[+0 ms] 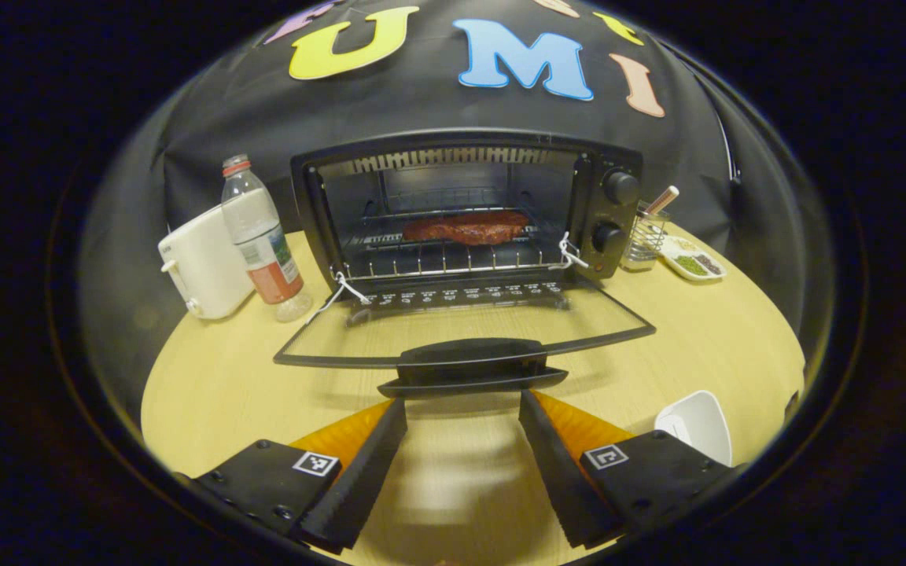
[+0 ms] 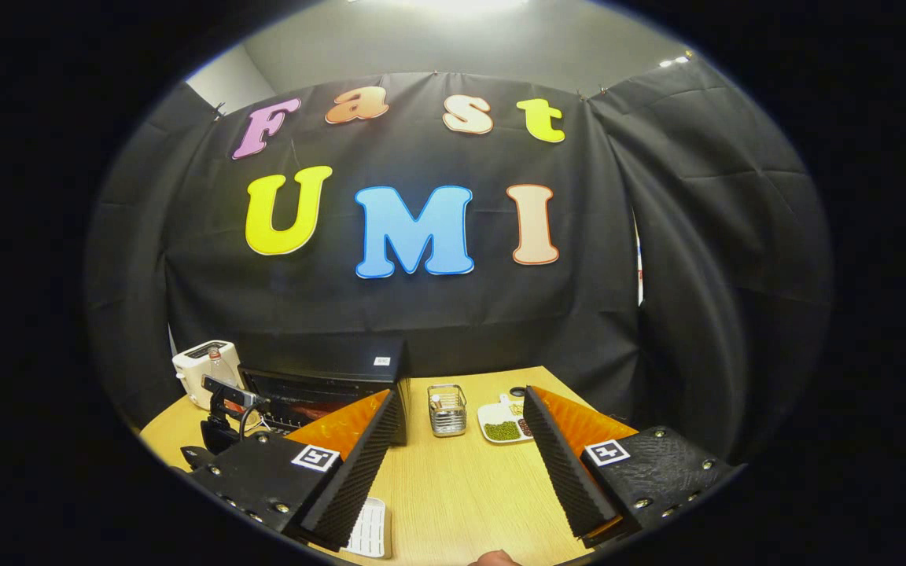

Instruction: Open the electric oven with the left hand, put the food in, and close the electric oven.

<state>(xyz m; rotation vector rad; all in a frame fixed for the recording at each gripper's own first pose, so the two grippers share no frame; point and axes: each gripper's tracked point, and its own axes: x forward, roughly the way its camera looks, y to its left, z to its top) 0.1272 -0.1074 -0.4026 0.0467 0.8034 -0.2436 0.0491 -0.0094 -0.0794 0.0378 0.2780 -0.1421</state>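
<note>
**Oven open, food on the rack, both grippers empty**

In the left gripper view the left gripper [image 1: 462,464] has its fingers spread wide with bare table between them; they hold nothing. Just past the fingertips is the handle [image 1: 469,363] of the oven door [image 1: 465,326], close to the tips but not touching them. The door is swung fully down, lying nearly flat over the table [image 1: 225,385]. Behind it the oven [image 1: 469,208] stands open, and the food [image 1: 465,227], a reddish-brown slab, lies on the wire rack [image 1: 445,255] inside, about mid-depth. White string is tied at both front corners of the rack. Two knobs sit one above the other on the oven's right panel.

Left of the oven stands a bottle [image 1: 260,236] with a red cap, and beside it a white toaster [image 1: 201,263]. Right of the oven are a wire holder [image 1: 646,236] and a small dish [image 1: 693,259] with green bits. A white bowl [image 1: 697,424] sits near the right finger, at the table's edge.

In the right gripper view the right gripper [image 2: 457,464] is likewise wide open and empty, held above the table [image 2: 461,479] and well apart from the oven [image 2: 327,385], which is seen from the side to its left. The left gripper [image 2: 225,417] shows in front of the oven. The holder [image 2: 447,409] and dish [image 2: 504,420] lie between the right fingers, farther off. The toaster [image 2: 201,363] stands behind the oven, and a white ridged object [image 2: 366,528] lies on the table under the left finger.
</note>
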